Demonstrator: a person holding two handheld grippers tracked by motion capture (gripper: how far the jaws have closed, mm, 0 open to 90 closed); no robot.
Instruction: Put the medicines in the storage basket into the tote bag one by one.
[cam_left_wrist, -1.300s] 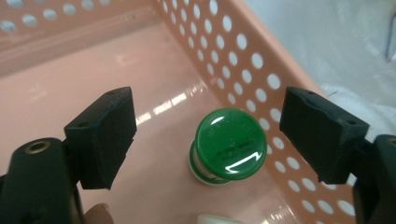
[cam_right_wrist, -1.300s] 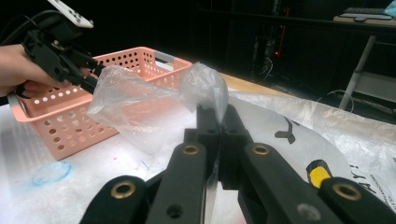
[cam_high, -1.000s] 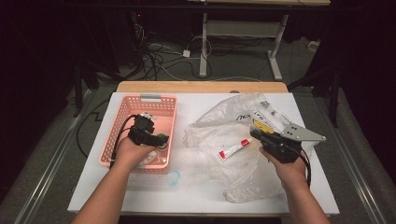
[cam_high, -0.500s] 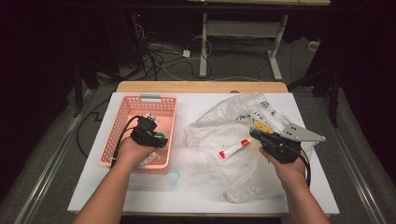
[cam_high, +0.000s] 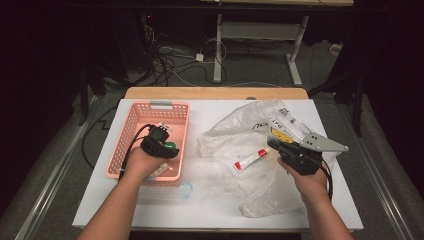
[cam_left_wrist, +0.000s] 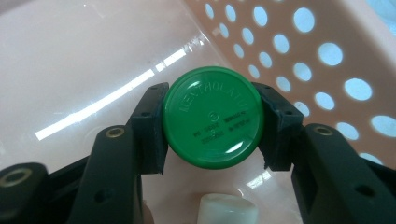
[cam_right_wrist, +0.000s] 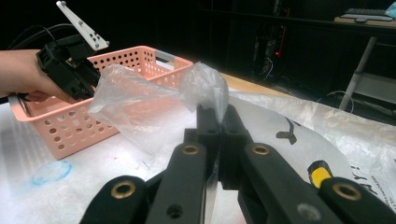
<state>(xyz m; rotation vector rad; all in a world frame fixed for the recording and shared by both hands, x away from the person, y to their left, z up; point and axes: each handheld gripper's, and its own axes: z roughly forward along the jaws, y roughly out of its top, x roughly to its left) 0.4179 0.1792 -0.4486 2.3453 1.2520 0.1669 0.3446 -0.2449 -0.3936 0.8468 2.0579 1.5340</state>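
The green-capped jar (cam_left_wrist: 213, 116) is seen inside the pink basket (cam_high: 131, 131), just above its floor near the perforated right-hand wall, and is clamped across its round lid by the left gripper (cam_left_wrist: 212, 126), whose jaws have just been closing onto it. With a round cap, no long axis matters; the jar is judged free to go straight up out of the basket, a white cap (cam_left_wrist: 229, 209) lying just beneath. To the basket's right on the bench (cam_high: 210, 200), the right gripper (cam_right_wrist: 217, 119) is clenched on a fold of the clear plastic bag (cam_right_wrist: 154, 109), which is held raised, its mouth turned toward the basket.
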